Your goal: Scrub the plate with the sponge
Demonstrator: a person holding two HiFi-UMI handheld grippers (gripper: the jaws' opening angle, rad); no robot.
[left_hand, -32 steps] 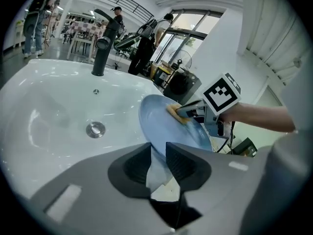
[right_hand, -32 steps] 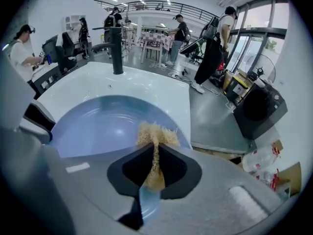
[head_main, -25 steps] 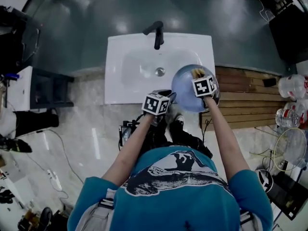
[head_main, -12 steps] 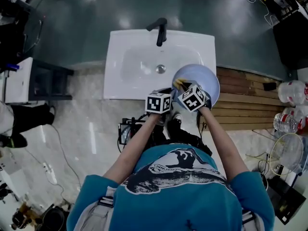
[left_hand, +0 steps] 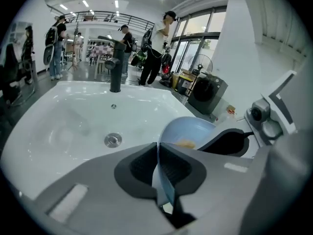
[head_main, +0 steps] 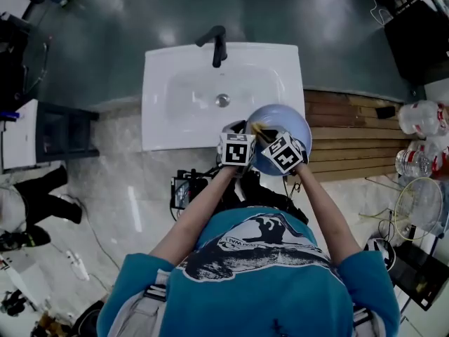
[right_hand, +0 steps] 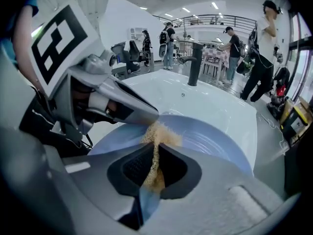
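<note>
left gripper [left_hand: 157,166]: clenched on the rim of the plate [head_main: 286,118]; the jaws have just been closing with that rim between them, so you can steady the plate while it gets rubbed
right gripper [right_hand: 155,173]: grasping the sponge [right_hand: 157,133], squeezed thin between the jaws; the tip sticks out ahead, so the sponge meets the plate, not the jaws
plate: pale blue, at the front right corner of the sink [head_main: 156,97], partly past the sink's right edge over the wooden boards [head_main: 344,128]; looks placed there so you reach it from both sides
sponge: tan, touching the plate's inner face on the side nearest the sink's front edge, just beside the left gripper
step: I judge both grips are set and scrubbing is starting
watch: your grippers are nearly touching, so a stroke toward the sink's front could bump the left one; a thin wet rim may slip
</note>
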